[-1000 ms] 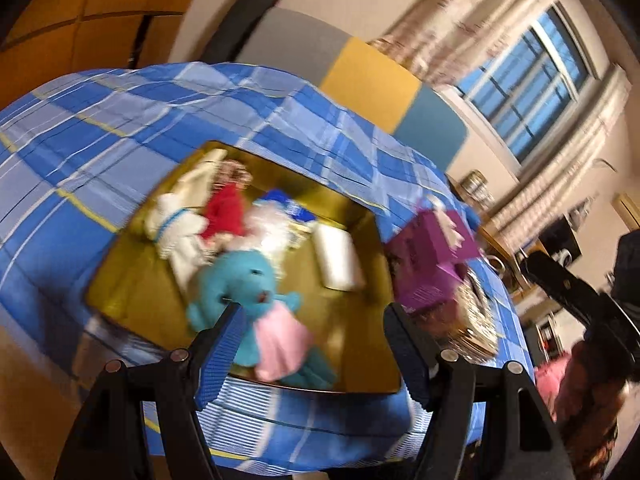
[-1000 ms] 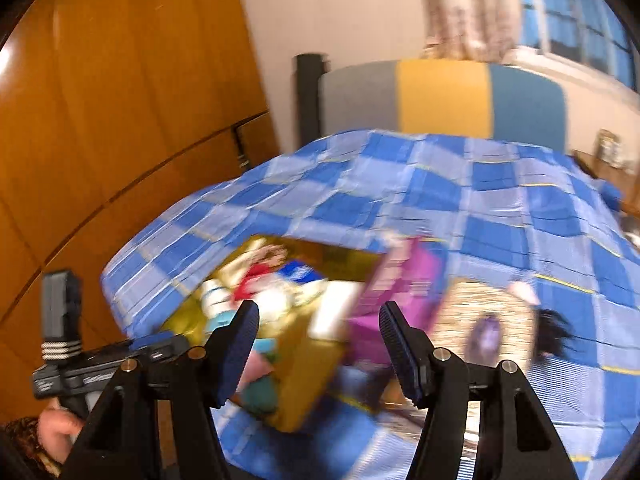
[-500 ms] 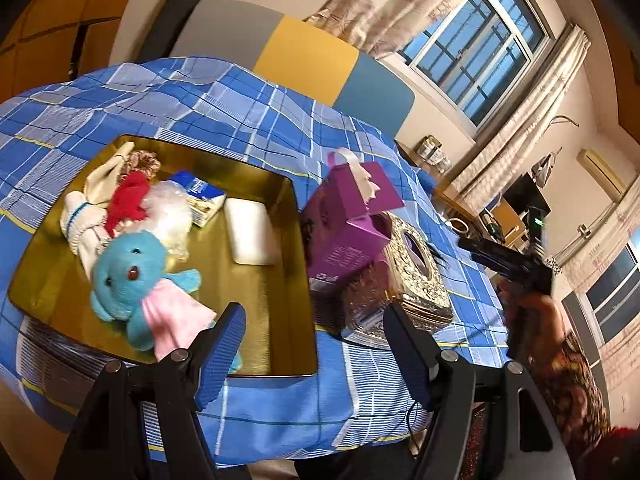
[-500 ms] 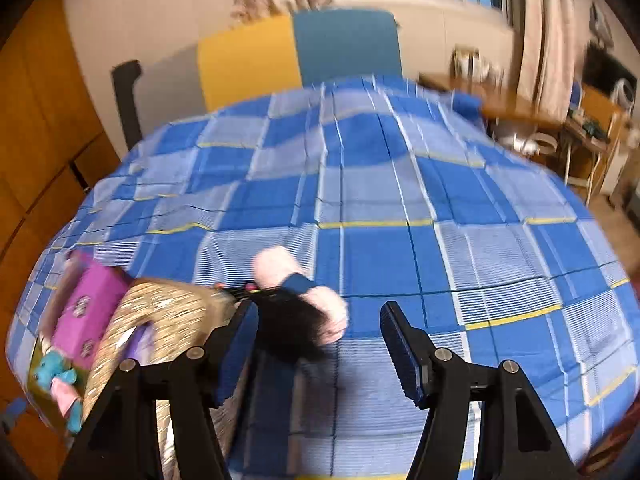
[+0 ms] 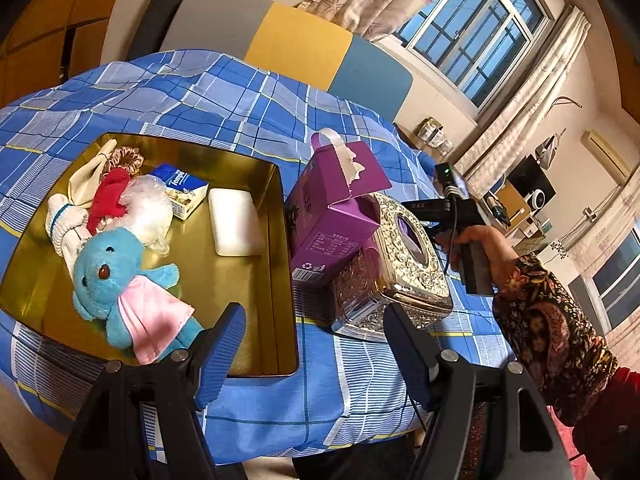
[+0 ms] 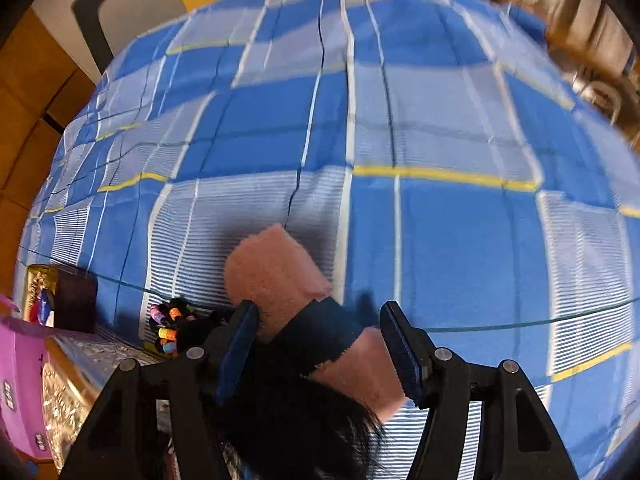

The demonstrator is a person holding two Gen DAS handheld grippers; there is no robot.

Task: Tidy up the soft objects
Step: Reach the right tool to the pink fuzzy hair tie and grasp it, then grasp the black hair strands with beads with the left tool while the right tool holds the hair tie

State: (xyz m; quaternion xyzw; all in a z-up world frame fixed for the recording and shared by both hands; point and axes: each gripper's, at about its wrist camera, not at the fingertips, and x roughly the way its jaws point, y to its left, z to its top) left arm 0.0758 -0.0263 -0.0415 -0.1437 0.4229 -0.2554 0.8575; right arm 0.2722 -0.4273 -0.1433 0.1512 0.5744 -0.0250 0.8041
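Note:
A gold tray (image 5: 280, 240) on the blue checked bed holds a blue plush toy in a pink dress (image 5: 120, 280), a white sock (image 5: 64, 224), a red cloth (image 5: 110, 196), a scrunchie (image 5: 122, 158), a tissue pack (image 5: 182, 188) and a white pad (image 5: 234, 220). My left gripper (image 5: 314, 356) is open and empty above the tray's near right corner. My right gripper (image 6: 320, 348) is open, its jaws on either side of a pink doll with a dark blue band and black hair (image 6: 280, 280) that lies on the bedspread. The hand holding the right gripper's handle (image 5: 472, 240) shows in the left wrist view.
A purple tissue box (image 5: 336, 208) leans on an ornate silver tissue box (image 5: 396, 264) right of the tray; both show at the left edge of the right wrist view (image 6: 20, 380). Coloured beads (image 6: 166, 328) lie beside the doll. Blue checked bedspread (image 6: 440, 120) stretches beyond.
My right gripper swung from the tray side to the doll and moved in until the doll lies between its jaws. My left gripper drew back and turned right, bringing the tissue boxes into view.

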